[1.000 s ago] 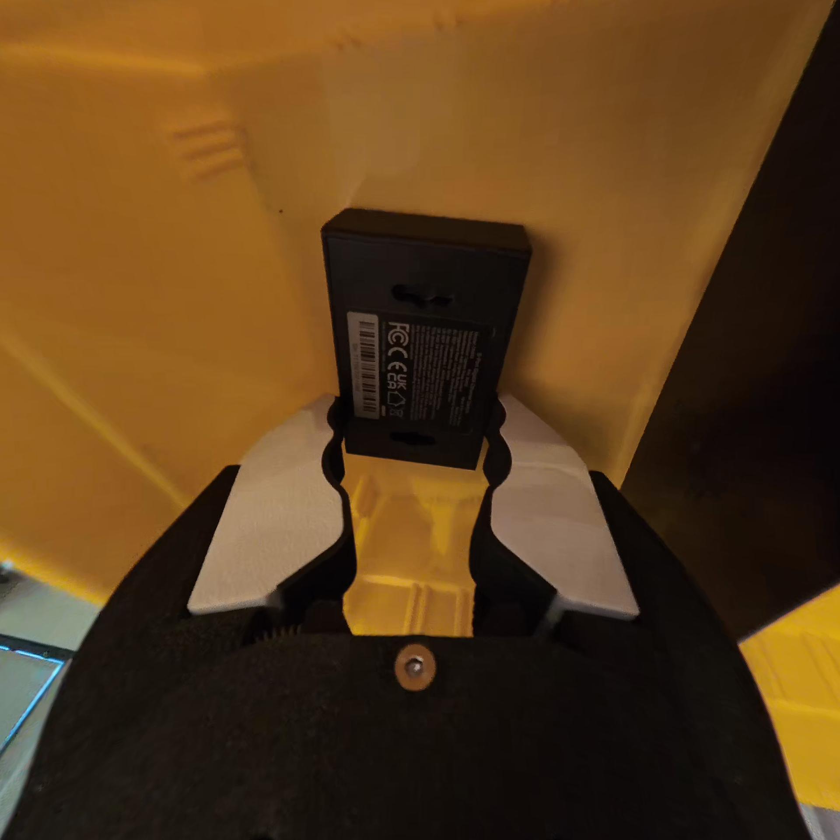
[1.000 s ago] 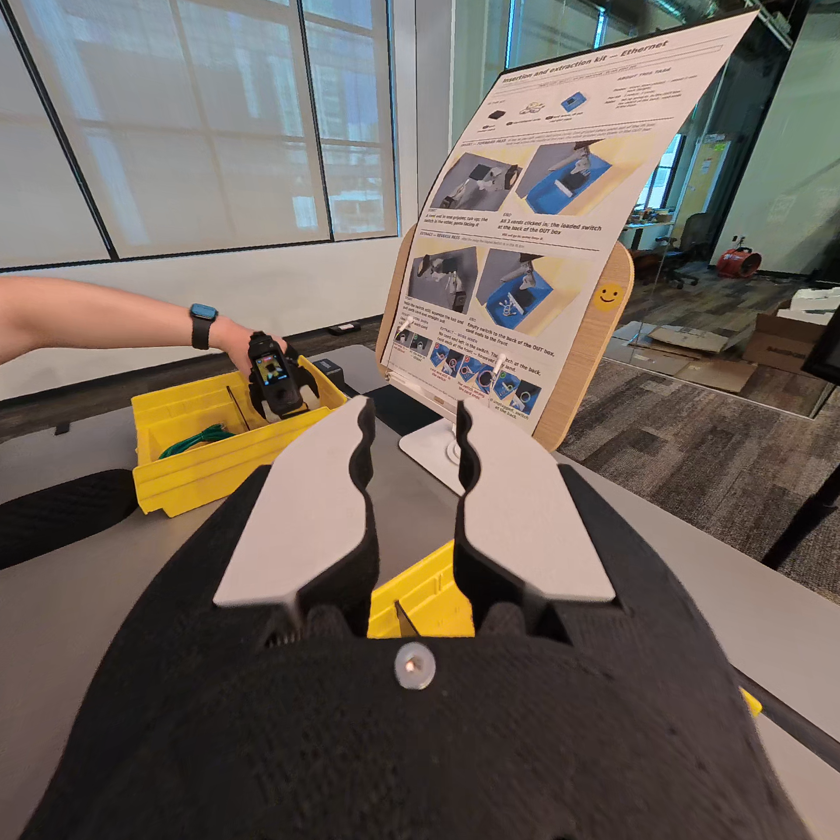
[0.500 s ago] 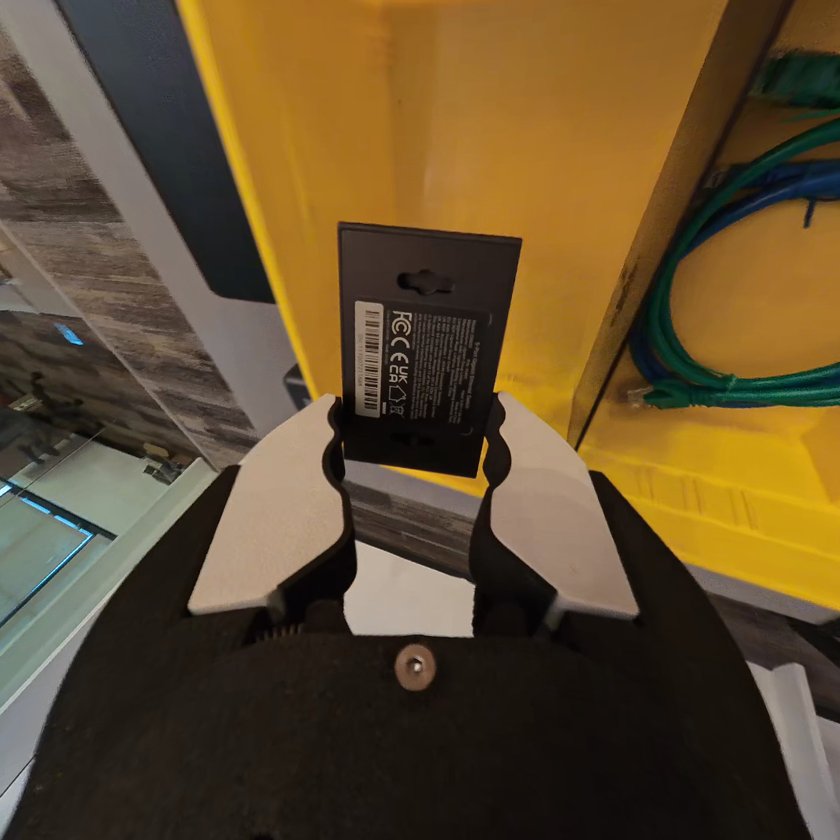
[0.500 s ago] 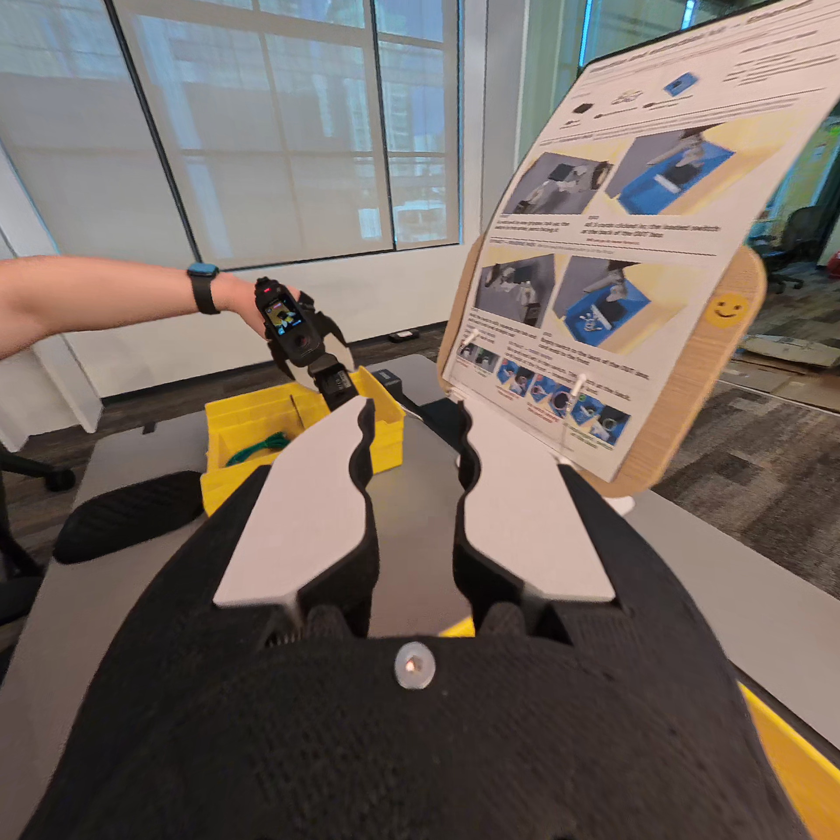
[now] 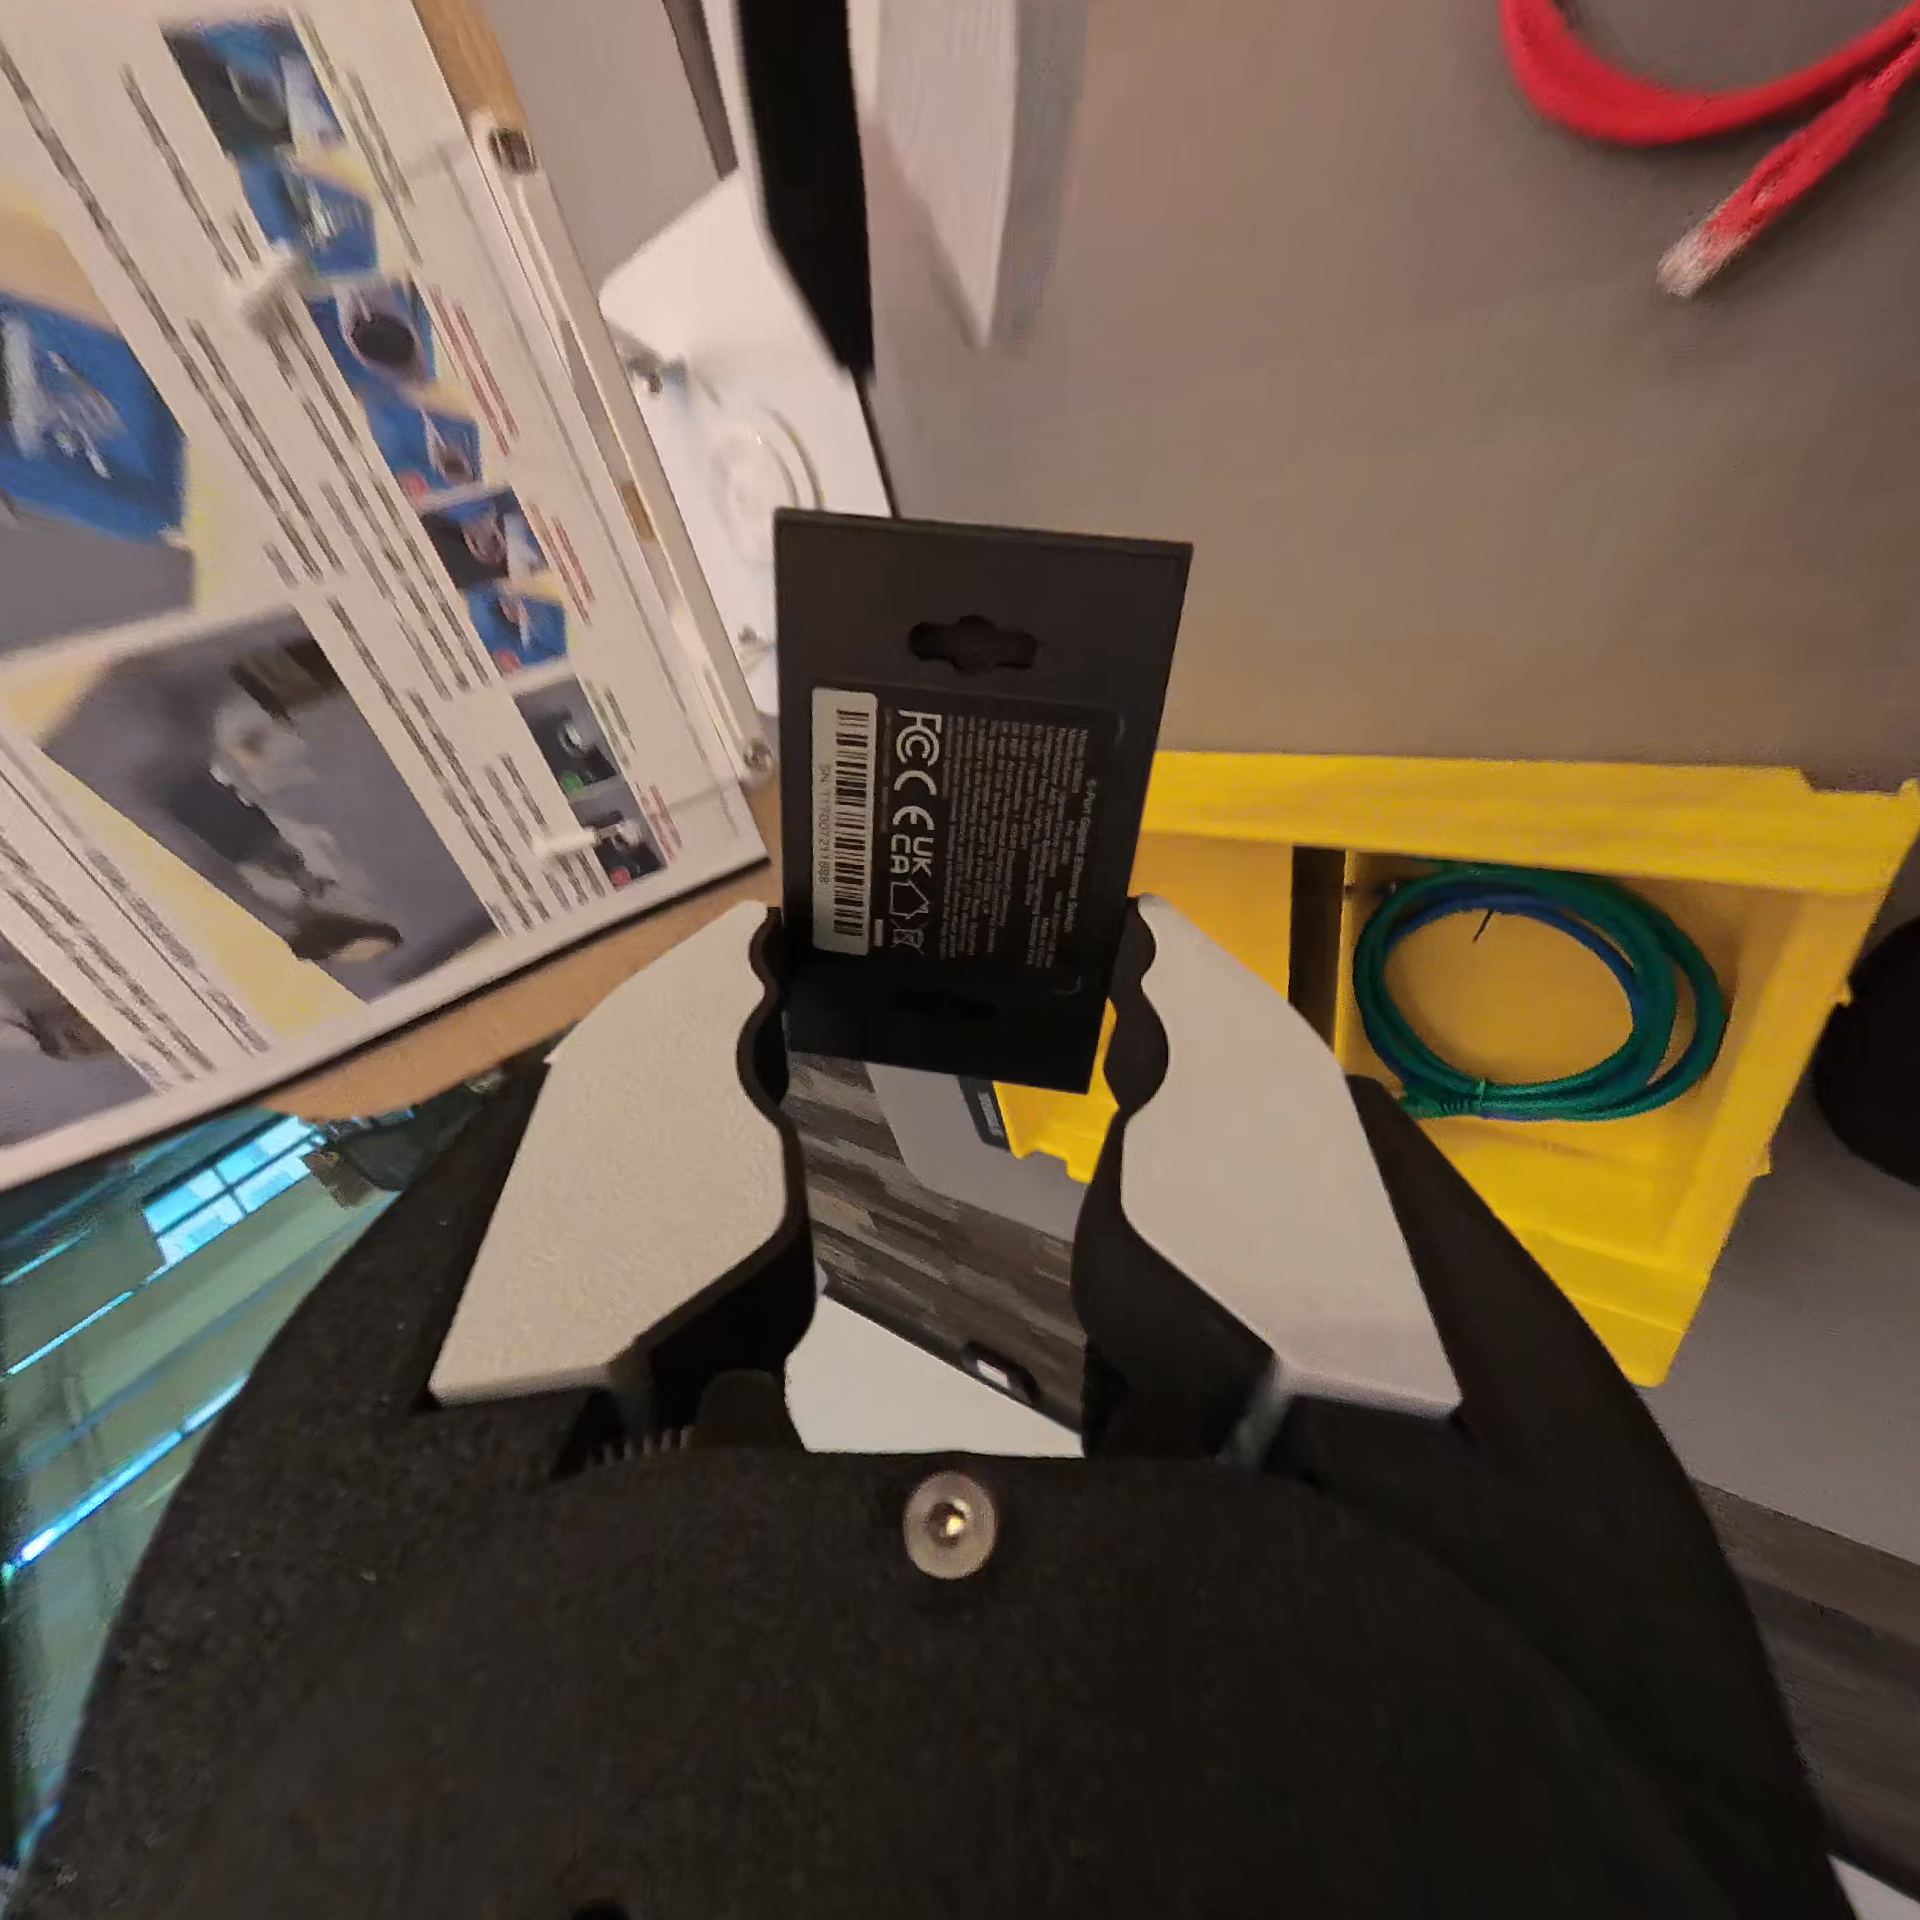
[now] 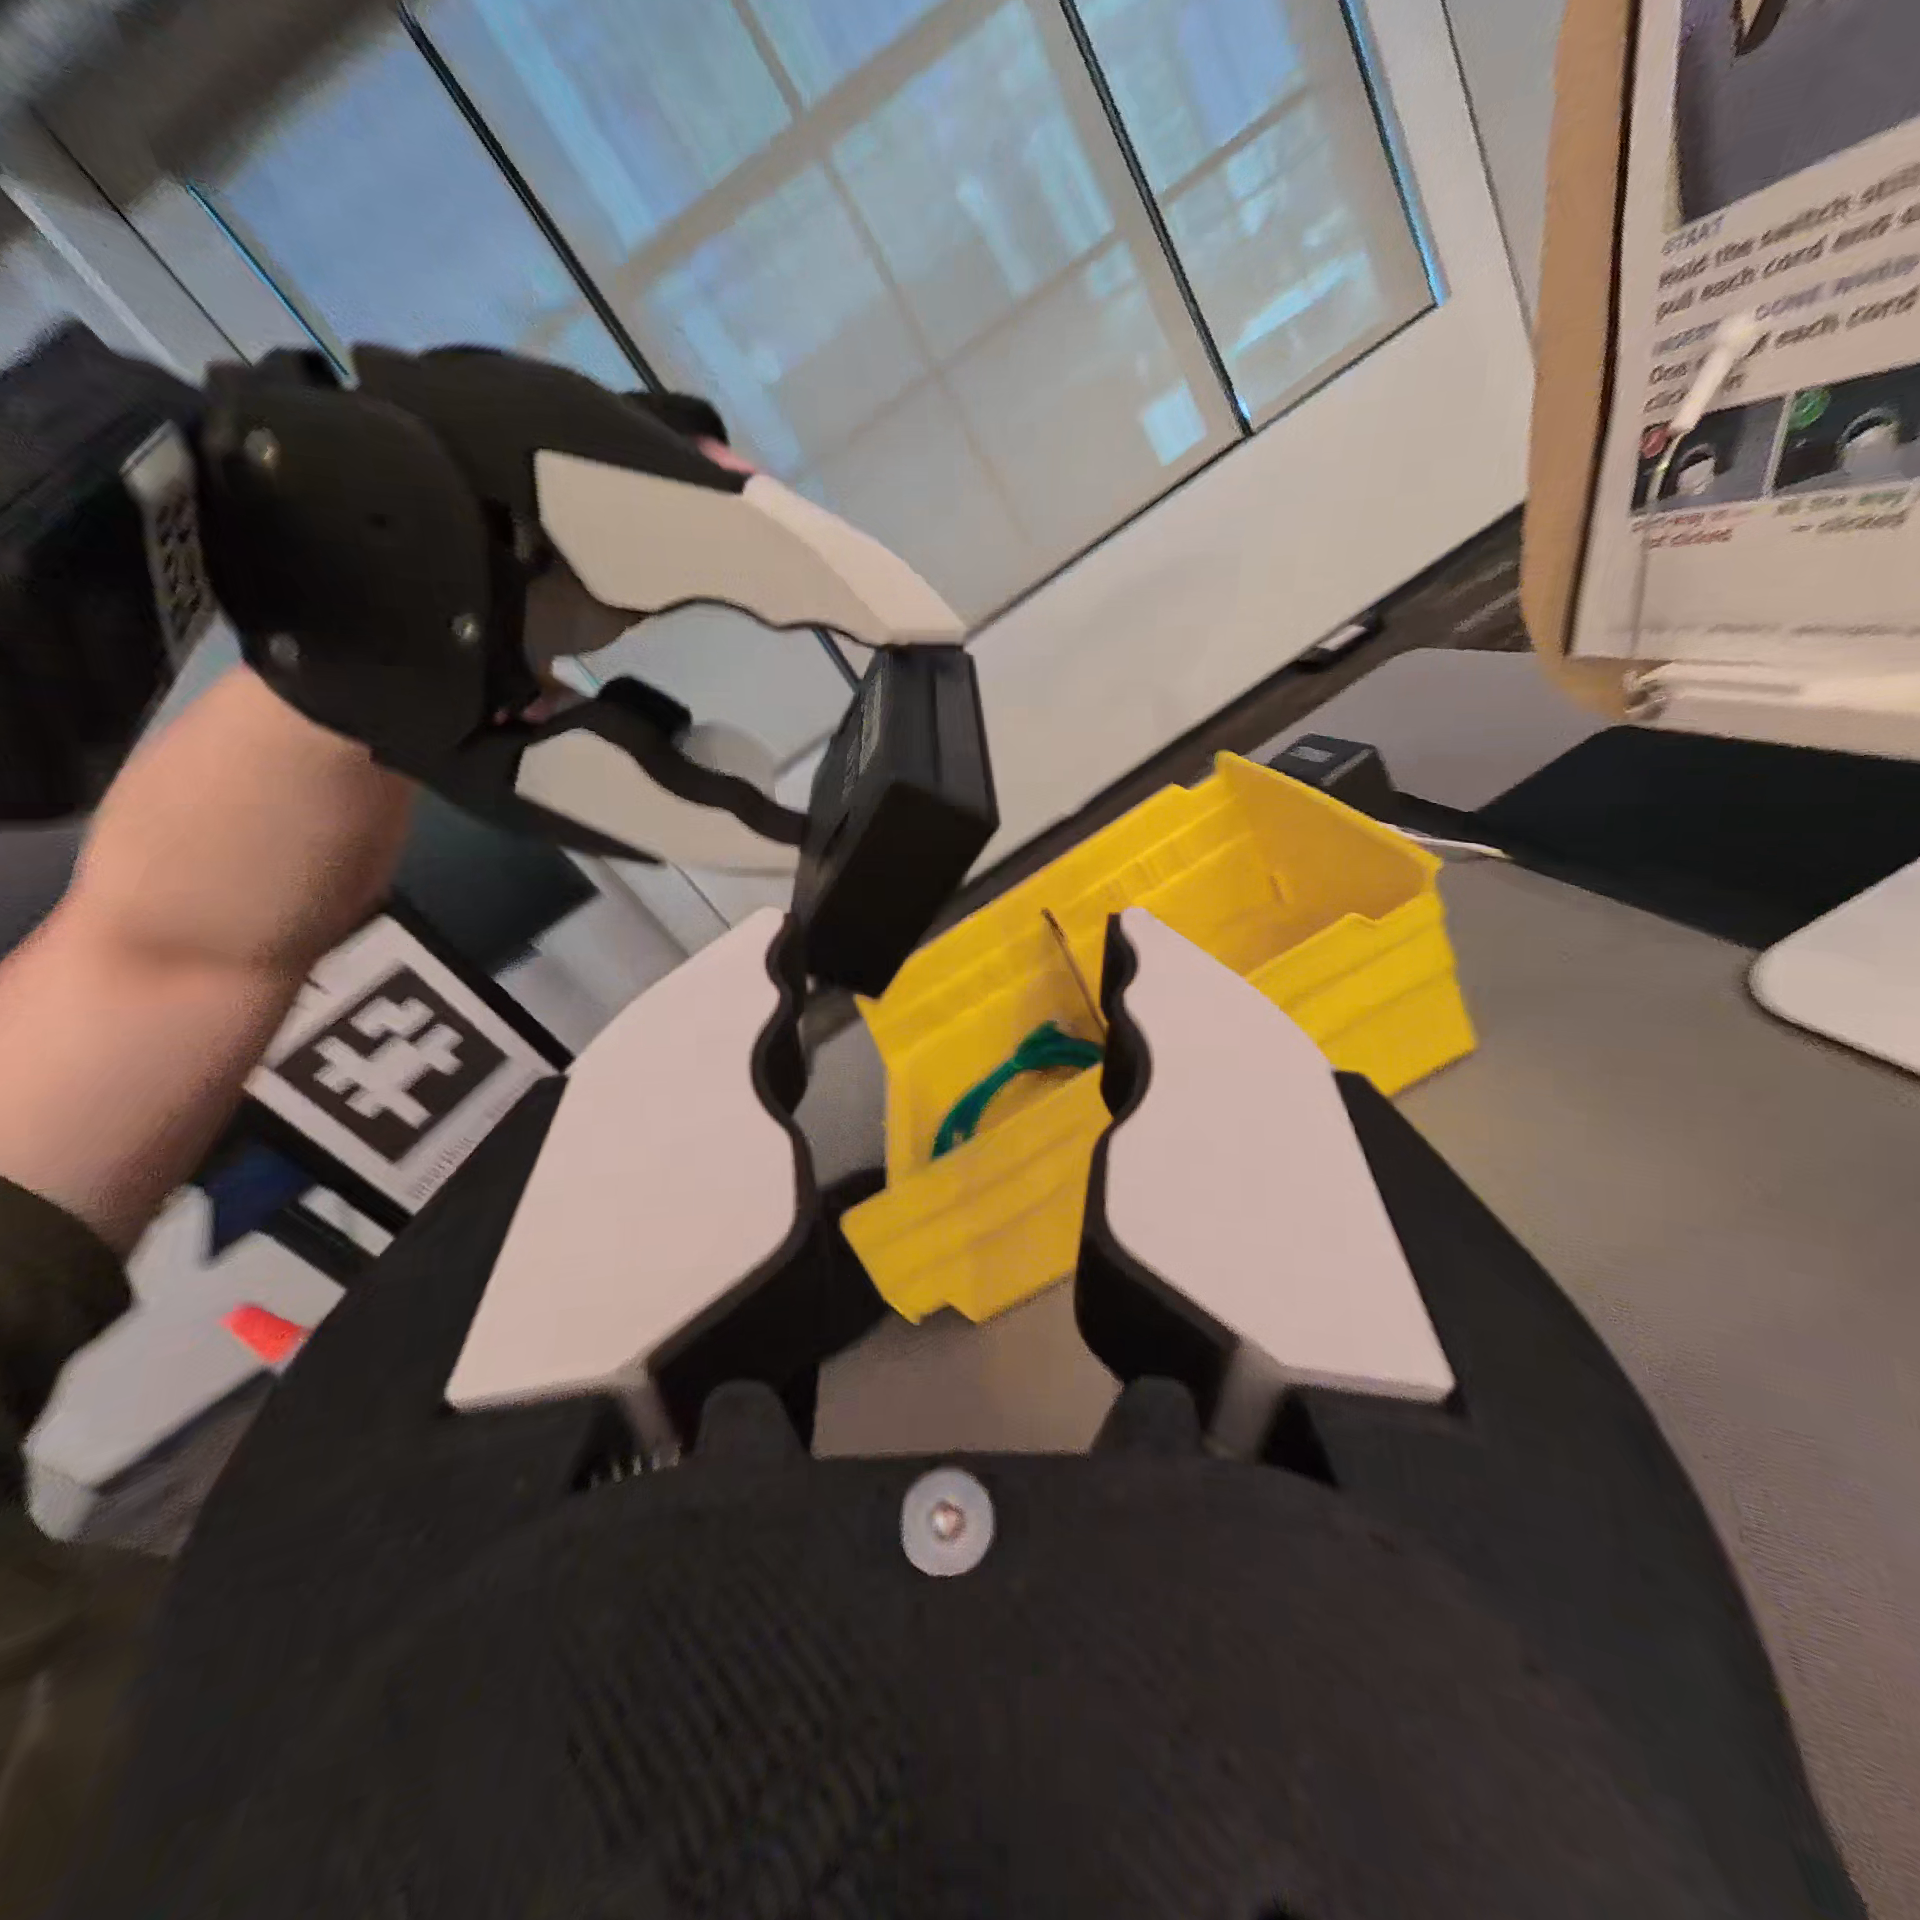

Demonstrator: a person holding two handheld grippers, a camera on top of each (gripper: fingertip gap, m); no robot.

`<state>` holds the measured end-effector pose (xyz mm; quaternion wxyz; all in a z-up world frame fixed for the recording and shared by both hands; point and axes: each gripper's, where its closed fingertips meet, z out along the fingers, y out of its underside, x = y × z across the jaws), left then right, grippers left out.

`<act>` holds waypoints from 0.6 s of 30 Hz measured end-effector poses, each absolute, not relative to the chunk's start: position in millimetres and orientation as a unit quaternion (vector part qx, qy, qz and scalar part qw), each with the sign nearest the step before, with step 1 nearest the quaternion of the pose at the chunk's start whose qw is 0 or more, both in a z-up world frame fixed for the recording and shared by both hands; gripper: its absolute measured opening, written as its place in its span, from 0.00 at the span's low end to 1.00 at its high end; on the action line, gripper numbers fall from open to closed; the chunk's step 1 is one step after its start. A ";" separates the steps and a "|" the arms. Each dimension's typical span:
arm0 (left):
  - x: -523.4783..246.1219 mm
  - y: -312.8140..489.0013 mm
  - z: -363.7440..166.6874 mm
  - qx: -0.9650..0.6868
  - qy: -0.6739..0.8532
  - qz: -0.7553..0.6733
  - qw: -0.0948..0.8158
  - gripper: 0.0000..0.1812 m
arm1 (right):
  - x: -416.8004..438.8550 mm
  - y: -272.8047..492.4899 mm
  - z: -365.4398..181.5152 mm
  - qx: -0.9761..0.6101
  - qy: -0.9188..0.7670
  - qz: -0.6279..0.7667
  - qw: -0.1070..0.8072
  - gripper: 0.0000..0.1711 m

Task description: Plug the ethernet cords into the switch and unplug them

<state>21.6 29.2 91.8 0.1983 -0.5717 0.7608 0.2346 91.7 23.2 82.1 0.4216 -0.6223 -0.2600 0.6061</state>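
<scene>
My left gripper (image 5: 945, 935) is shut on the black switch (image 5: 966, 790) and holds it in the air, its labelled underside facing the camera. The right wrist view shows that left gripper (image 6: 878, 732) up left with the switch (image 6: 904, 831), just above and ahead of my right gripper (image 6: 951, 956), which is open and empty. Green and blue ethernet cords (image 5: 1538, 997) lie coiled in one compartment of the yellow bin (image 5: 1507, 810). The green cord (image 6: 997, 1081) and the bin (image 6: 1351, 997) show between my right fingers. A red cord (image 5: 1714, 114) lies on the grey table.
An instruction board (image 5: 260, 623) on a white stand base (image 5: 727, 416) stands beside the bin; it is at the right in the right wrist view (image 6: 1766, 364). A person's forearm (image 6: 156, 935) and a black-and-white marker card (image 6: 384, 1060) are at the left. Some 8 cm of space lies between my two pairs of fingers.
My left gripper has lifted the switch out of the yellow bin and carried it close to my right gripper. My right gripper has swung towards the bin and its jaws have widened.
</scene>
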 end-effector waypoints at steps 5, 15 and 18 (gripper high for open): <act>55.7 22.8 87.3 -0.549 0.771 0.259 0.193 0.33 | 87.5 17.4 86.5 -0.596 -0.200 0.688 0.363 0.33; 77.5 23.9 98.8 -0.540 0.758 0.281 0.234 0.33 | 88.6 2.5 89.4 -0.530 -0.193 0.796 0.219 0.16; 69.1 30.8 109.7 -0.541 0.730 0.309 0.280 0.41 | 101.2 3.6 98.2 -0.502 -0.179 0.827 0.180 0.16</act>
